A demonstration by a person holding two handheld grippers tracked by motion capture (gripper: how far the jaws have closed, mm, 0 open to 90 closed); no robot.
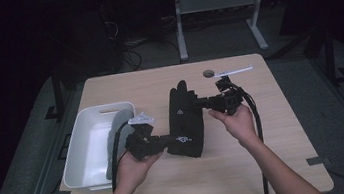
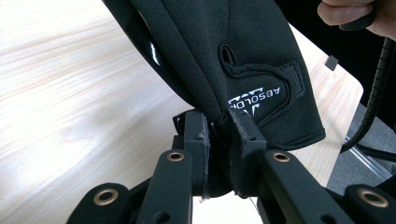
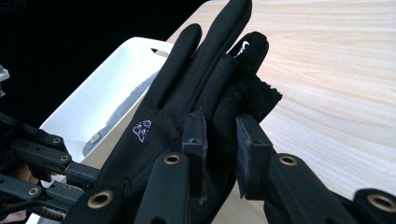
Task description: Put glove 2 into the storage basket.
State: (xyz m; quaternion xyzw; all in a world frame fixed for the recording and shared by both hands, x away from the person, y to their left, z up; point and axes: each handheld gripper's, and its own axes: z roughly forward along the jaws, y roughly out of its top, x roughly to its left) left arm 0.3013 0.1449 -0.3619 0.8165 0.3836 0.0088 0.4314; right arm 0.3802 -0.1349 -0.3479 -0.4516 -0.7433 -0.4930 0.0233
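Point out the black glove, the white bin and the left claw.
glove (image 1: pixel 185 120), high view, palm.
white bin (image 1: pixel 78 155), high view, left wall.
left claw (image 2: pixel 223 140), left gripper view, between its tips.

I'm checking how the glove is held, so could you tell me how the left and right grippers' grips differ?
The left gripper clamps the glove at its cuff edge, beside the white lettering; the right gripper clamps the side of the glove near the fingers. In the high view the left gripper sits nearer the person, beside the white bin, while the right gripper sits farther up the table. Both are shut on the same black glove.
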